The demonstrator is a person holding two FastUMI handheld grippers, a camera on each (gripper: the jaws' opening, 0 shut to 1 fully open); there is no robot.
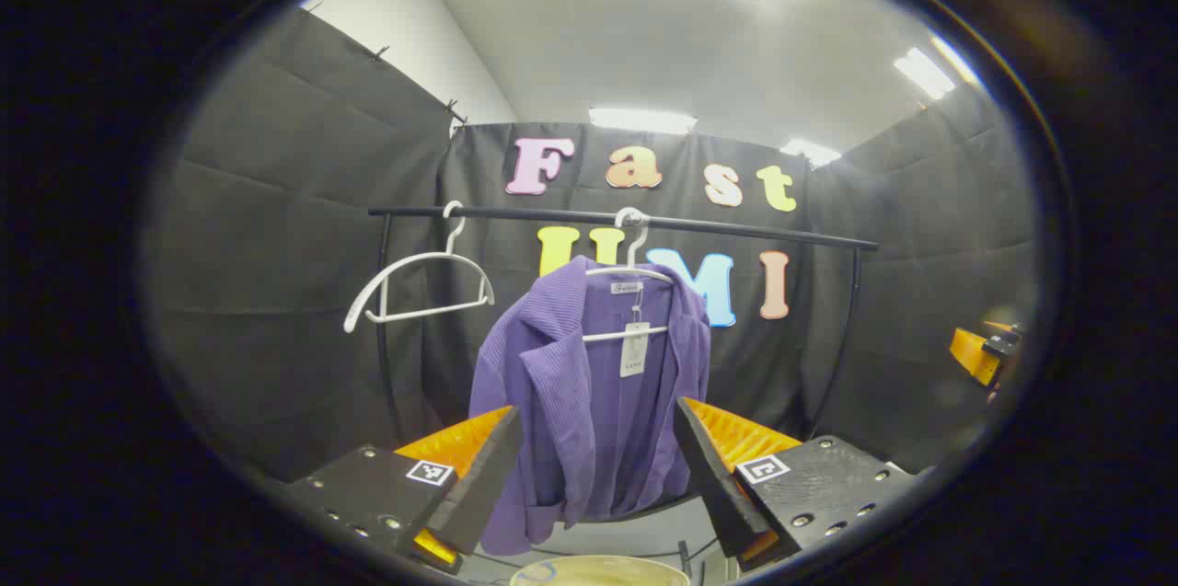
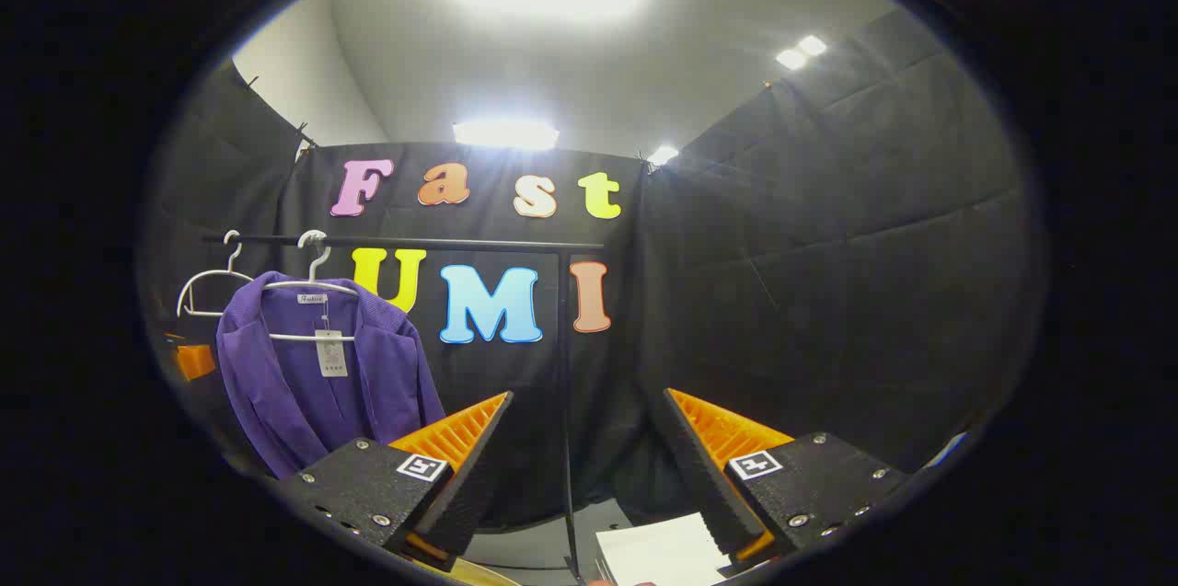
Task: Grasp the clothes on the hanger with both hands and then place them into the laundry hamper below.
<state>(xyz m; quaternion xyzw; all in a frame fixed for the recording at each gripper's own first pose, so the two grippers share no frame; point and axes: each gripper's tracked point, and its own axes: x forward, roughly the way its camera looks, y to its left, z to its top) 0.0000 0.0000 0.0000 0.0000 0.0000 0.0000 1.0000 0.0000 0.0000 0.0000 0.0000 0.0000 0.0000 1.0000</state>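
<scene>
A purple ribbed jacket with wide lapels [image 1: 589,384] is hanging on a white plastic hanger [image 1: 631,278] from a black metal clothes rail [image 1: 736,231], against the booth's black cloth wall. In the left gripper view the left gripper [image 1: 596,466] is pointing straight at the jacket with its jaws standing wide apart, holding nothing, and the garment is showing in the gap between the two fingers, not touching them. A second white plastic hanger, bare [image 1: 419,287], is hanging on the same rail to the jacket's left. A white paper tag [image 1: 634,349] is dangling inside the collar below a small woven neck label [image 1: 627,288]; the writing on both is too small to read. At the bottom edge, the pale rounded rim of the laundry hamper [image 1: 598,570] is peeking up below the jacket. In the right gripper view the right gripper [image 2: 586,466] is also spread open and empty, aiming at the rail's black upright post [image 2: 563,402], with the jacket hanging well off to its left. Sheets of white paper [image 2: 658,549] are lying low between its fingers.
</scene>
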